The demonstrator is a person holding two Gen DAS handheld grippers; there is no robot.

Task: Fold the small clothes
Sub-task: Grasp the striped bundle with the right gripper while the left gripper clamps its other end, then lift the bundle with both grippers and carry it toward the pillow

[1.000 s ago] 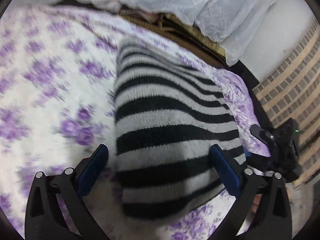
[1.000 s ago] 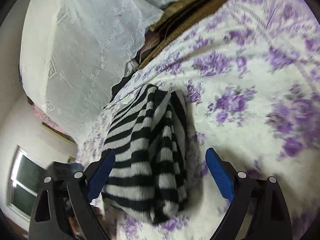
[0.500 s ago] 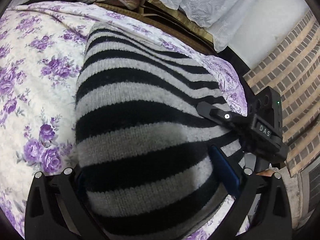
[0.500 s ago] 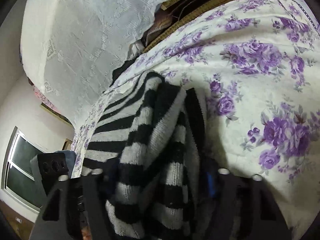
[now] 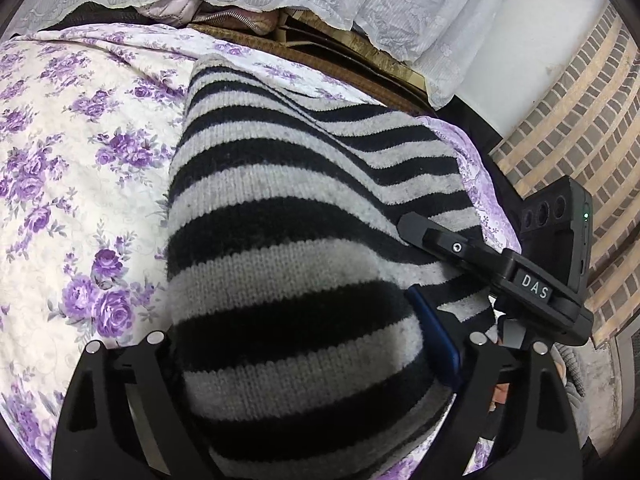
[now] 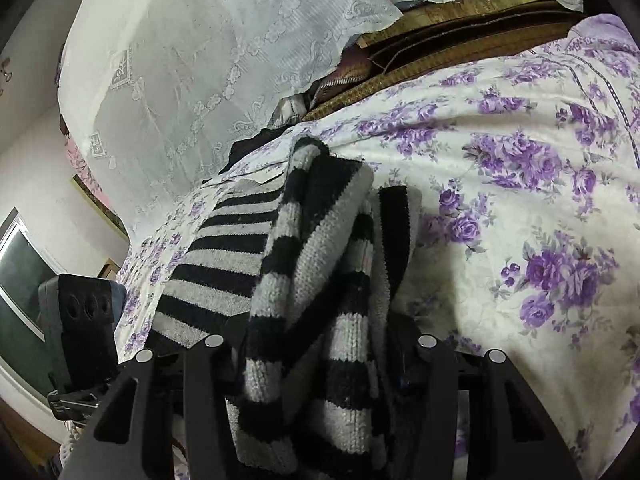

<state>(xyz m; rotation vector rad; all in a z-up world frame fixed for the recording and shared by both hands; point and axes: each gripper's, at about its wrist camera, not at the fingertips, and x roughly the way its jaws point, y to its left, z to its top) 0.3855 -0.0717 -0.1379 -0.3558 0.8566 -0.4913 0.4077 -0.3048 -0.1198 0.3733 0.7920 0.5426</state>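
A black and grey striped knit garment (image 5: 288,240) lies on a white bedspread with purple flowers (image 5: 72,184). My left gripper (image 5: 296,364) is shut on the garment's near end, which bulges over the jaws and hides the left pad. My right gripper (image 6: 316,364) is shut on the bunched layers at the garment's other side (image 6: 312,280). The right gripper's body (image 5: 520,276) shows in the left wrist view, resting at the garment's right edge. The left gripper's body (image 6: 80,320) shows at the left of the right wrist view.
White lace cloth (image 6: 208,60) hangs behind the bed over stacked brown boards (image 5: 344,48). A brick-pattern wall (image 5: 580,120) stands at the right of the left wrist view. A window (image 6: 20,272) is at the far left. The bedspread (image 6: 520,200) stretches to the right.
Both grippers moved in over the garment and closed on it; a second ago both were open with blue pads showing. The garment's edges are now bunched in the jaws.
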